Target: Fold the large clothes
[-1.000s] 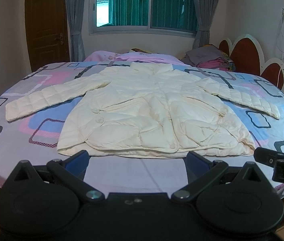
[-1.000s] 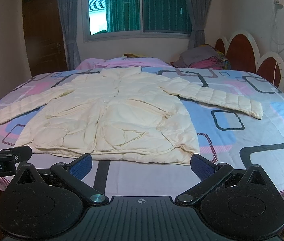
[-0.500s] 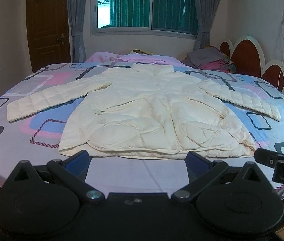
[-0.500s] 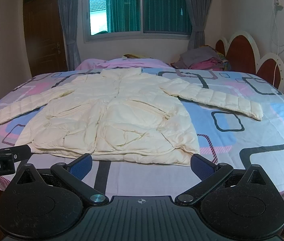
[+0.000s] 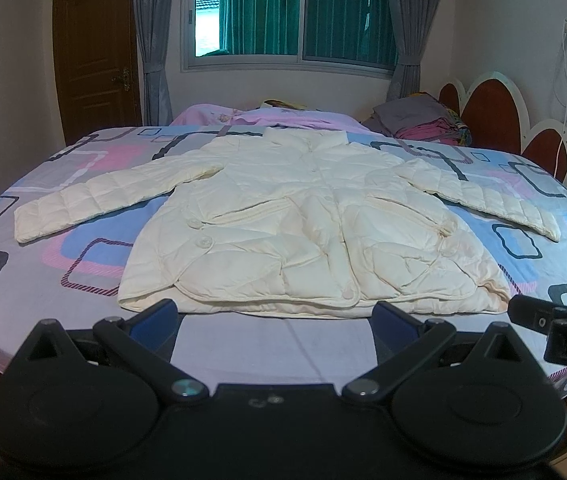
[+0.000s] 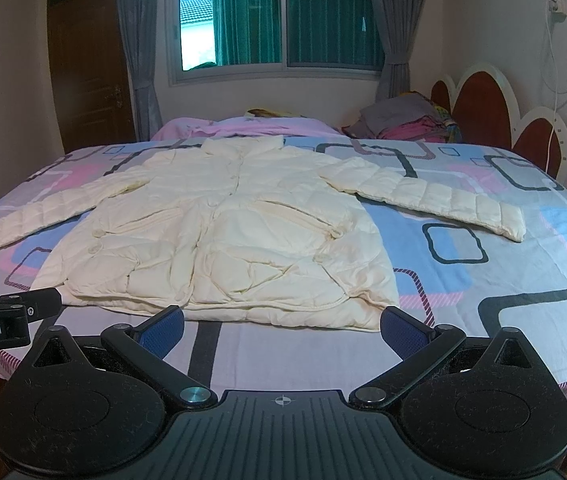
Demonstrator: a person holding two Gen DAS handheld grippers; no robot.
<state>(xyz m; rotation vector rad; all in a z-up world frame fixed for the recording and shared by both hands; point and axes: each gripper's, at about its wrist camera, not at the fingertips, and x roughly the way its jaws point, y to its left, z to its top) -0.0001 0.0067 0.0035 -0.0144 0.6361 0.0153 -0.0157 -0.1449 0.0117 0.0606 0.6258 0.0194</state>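
Jacket (image 5: 307, 232) lies spread flat just ahead of both wide-open, empty hand-held grippers (image 5: 275, 316) (image 6: 281, 322), barely nearer than before, so folding is unstarted.

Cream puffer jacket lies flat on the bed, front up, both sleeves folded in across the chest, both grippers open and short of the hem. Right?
Not quite. The cream puffer jacket has both sleeves spread outward on the bed, not folded in; both wrist views show it. The left gripper and right gripper are open, short of the hem.
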